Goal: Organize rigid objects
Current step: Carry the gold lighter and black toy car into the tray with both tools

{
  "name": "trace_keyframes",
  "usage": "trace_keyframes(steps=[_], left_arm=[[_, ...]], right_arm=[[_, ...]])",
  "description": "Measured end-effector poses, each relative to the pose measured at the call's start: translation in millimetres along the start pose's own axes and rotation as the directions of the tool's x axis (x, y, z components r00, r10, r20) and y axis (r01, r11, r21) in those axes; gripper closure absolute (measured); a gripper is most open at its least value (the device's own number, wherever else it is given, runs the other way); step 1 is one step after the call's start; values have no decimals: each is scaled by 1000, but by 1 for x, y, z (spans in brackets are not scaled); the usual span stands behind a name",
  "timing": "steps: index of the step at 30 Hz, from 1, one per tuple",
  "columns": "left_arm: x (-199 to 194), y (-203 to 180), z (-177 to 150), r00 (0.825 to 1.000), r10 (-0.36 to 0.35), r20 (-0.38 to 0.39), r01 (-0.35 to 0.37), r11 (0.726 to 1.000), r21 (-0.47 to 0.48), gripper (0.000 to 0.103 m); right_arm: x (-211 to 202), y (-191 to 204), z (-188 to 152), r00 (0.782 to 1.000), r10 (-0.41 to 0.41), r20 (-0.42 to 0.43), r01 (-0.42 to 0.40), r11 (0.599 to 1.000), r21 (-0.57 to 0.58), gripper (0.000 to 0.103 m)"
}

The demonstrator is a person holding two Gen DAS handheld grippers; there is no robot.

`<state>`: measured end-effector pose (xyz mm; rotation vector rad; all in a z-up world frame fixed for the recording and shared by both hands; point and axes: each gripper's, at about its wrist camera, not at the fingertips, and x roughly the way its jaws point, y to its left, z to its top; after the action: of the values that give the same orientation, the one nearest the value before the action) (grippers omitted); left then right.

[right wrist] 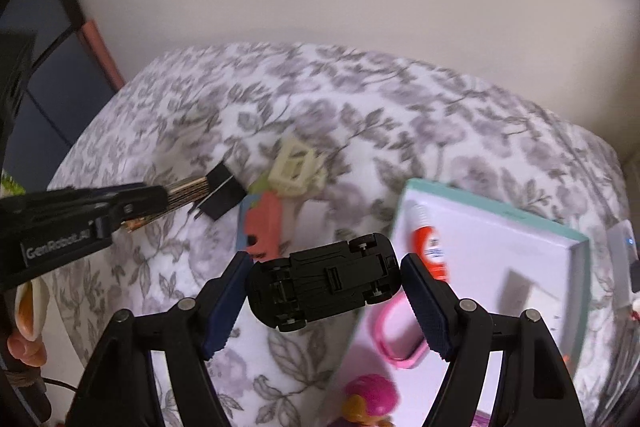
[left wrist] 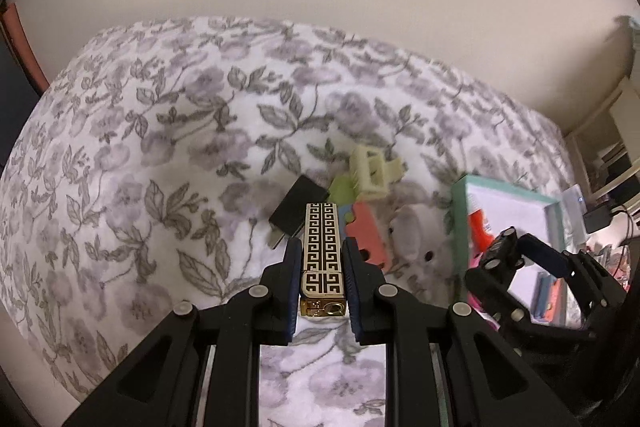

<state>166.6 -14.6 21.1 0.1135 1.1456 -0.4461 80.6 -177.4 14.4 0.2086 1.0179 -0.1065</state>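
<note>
My left gripper (left wrist: 322, 259) is shut on a slim lighter (left wrist: 323, 251) with a black-and-cream key pattern and a gold end, lifted above the floral blanket. My right gripper (right wrist: 324, 279) is shut on a black toy car (right wrist: 324, 281), held upside down with its wheels toward the camera, just left of the teal-rimmed box (right wrist: 578, 239). That box holds a red-and-white tube (right wrist: 432, 251), a pink band (right wrist: 400, 339) and other items. On the blanket lie a black plug adapter (left wrist: 298, 207), a cream hair claw (left wrist: 372, 173), a coral card (left wrist: 366, 235) and a white round object (left wrist: 410, 233).
The floral blanket (left wrist: 160, 147) covers a bed against a beige wall. A pink-haired toy figure (right wrist: 372, 399) lies by the box's near corner. White shelves and a black charger (left wrist: 598, 219) stand at the far right. A pink bed edge (right wrist: 100, 55) shows at the left.
</note>
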Motion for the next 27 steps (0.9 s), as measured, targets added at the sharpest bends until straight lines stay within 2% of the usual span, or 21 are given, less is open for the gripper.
trace_keyframes(steps=[6, 13, 20, 27], left_arm=[[-25, -19, 4, 998, -26, 65, 24, 999, 38, 82], [-42, -53, 2, 993, -67, 101, 57, 993, 104, 82], [-44, -99, -7, 992, -88, 94, 68, 977, 202, 82], [-35, -153, -25, 993, -113, 44, 93, 942, 324, 82]], right_arm=[[-33, -37, 6, 997, -72, 40, 68, 994, 86, 25], [-57, -83, -2, 985, -171, 39, 159, 966, 205, 25], [-80, -123, -13, 966, -257, 16, 241, 924, 296, 25], [-101, -147, -23, 950, -313, 2, 293, 891, 346, 25]])
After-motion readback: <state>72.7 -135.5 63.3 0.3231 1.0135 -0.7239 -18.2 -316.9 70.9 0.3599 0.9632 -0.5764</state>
